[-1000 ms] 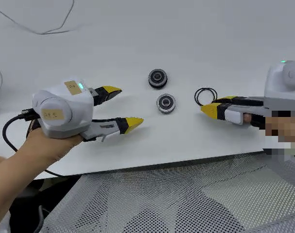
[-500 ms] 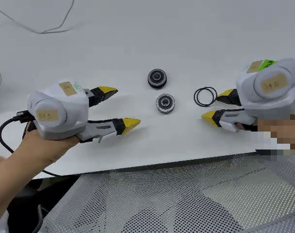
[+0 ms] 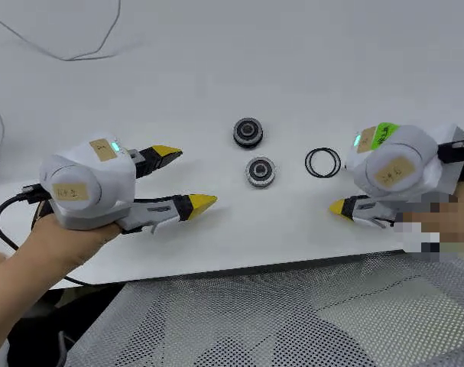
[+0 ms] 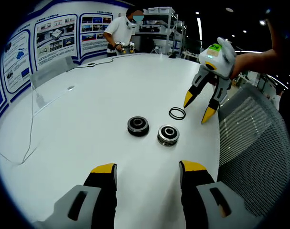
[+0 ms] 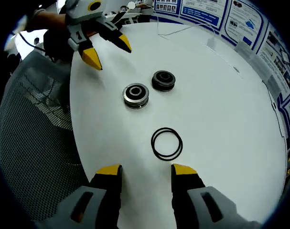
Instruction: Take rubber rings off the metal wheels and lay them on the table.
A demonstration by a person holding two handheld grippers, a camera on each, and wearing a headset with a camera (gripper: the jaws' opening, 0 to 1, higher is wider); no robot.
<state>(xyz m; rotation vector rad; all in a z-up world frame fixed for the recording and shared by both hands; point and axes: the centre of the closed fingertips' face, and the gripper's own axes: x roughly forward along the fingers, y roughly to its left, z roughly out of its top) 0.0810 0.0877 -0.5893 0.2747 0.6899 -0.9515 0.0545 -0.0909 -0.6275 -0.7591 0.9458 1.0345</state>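
Note:
Two small metal wheels lie mid-table. The far wheel (image 3: pixel 248 131) (image 4: pixel 138 126) (image 5: pixel 163 80) has a dark rim. The near wheel (image 3: pixel 261 171) (image 4: pixel 168 135) (image 5: pixel 135 95) shows a bare silver rim. Two thin black rubber rings (image 3: pixel 322 162) (image 4: pixel 177 113) (image 5: pixel 166 143) lie overlapped flat on the table, right of the wheels. My left gripper (image 3: pixel 184 177) (image 4: pixel 148 169) (image 5: pixel 108 51) is open and empty, left of the wheels. My right gripper (image 3: pixel 345 193) (image 4: pixel 198 108) (image 5: pixel 146 170) is open and empty, just short of the rings.
The white table (image 3: pixel 293 69) ends in a front edge near both grippers, and a perforated mesh surface (image 3: pixel 293 313) lies below it. A thin cable (image 3: pixel 79 53) runs across the far left. A person (image 4: pixel 120 29) stands beyond the table's far end.
My right gripper has rolled over and drawn back toward the table's front edge, away from the rings. The left gripper has barely shifted. Wheels and rings lie as before.

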